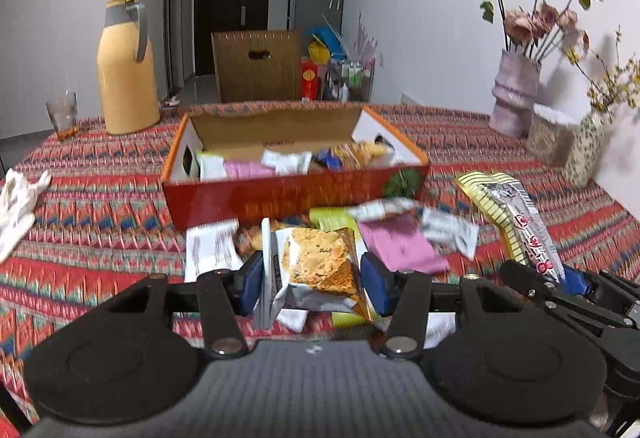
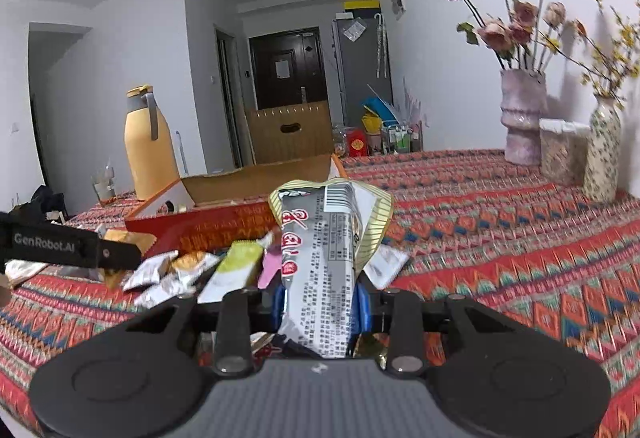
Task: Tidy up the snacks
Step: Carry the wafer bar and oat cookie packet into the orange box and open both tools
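My left gripper point(image 1: 312, 278) is shut on a cracker packet point(image 1: 320, 266) with a golden biscuit picture, lifted above the tablecloth. My right gripper point(image 2: 320, 302) is shut on a long silver and yellow-striped snack packet point(image 2: 324, 250), which points up and forward; the same packet point(image 1: 516, 217) and the right gripper point(image 1: 560, 278) show at the right of the left wrist view. An open red snack box point(image 1: 280, 193) sits ahead with several packets inside. Loose packets, among them a pink one point(image 1: 396, 242) and a white one point(image 1: 212, 250), lie in front of the box.
A yellow thermos point(image 1: 126, 69) and a glass point(image 1: 62, 113) stand at the back left. Two vases point(image 1: 514, 97) with dried flowers and a jar point(image 1: 550, 137) stand at the back right near the wall. A white cloth point(image 1: 18, 205) lies at the left edge.
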A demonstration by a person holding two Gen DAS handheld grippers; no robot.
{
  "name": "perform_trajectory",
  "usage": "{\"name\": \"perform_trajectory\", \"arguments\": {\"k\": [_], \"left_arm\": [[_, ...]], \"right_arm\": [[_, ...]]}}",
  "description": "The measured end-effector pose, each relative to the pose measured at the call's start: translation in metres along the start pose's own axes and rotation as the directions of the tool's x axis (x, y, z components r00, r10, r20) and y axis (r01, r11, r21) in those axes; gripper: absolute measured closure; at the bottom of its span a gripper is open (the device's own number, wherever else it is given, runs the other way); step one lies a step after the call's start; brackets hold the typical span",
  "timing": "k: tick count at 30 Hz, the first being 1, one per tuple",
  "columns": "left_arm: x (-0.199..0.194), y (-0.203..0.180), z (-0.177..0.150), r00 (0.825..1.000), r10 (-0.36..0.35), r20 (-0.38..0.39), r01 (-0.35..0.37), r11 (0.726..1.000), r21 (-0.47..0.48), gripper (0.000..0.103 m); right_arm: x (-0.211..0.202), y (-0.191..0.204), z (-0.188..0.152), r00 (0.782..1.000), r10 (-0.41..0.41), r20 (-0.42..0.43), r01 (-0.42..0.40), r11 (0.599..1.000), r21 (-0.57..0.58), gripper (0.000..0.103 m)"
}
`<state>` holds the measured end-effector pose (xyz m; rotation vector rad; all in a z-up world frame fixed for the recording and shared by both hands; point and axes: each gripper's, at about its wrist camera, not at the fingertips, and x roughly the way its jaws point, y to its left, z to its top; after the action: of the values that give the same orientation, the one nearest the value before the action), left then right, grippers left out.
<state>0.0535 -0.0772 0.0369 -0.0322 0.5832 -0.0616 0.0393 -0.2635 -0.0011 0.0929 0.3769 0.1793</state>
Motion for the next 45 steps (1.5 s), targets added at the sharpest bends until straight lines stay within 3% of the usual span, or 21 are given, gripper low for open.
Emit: {"name": "perform_trajectory", "arguments": {"k": [12, 24, 36, 45], "left_arm": [[0.041, 0.031, 0.067, 0.999, 0.023, 0.036, -0.022, 0.999, -0.023, 0.050], [0.099, 0.072, 0.110, 0.998, 0.068, 0.018, -0.066, 0.992, -0.104, 0.050], [0.162, 0.100, 0.112, 0.995, 0.099, -0.024, -0.102, 0.983, -0.151, 0.050], [0.186, 0.105, 0.098, 0.995, 0.092, -0.025, -0.094, 0.987, -0.131, 0.050]], "right_arm": [[0.072, 0.013, 0.069, 1.000, 0.006, 0.001, -0.006, 0.999, -0.049, 0.070], [0.162, 0.035, 0.121, 0.999, 0.032, -0.040, -0.035, 0.995, -0.095, 0.070], [0.243, 0.054, 0.124, 0.992, 0.049, -0.112, -0.061, 0.992, -0.107, 0.070], [0.272, 0.051, 0.109, 0.991, 0.034, -0.131, -0.047, 0.994, -0.097, 0.070]]}}
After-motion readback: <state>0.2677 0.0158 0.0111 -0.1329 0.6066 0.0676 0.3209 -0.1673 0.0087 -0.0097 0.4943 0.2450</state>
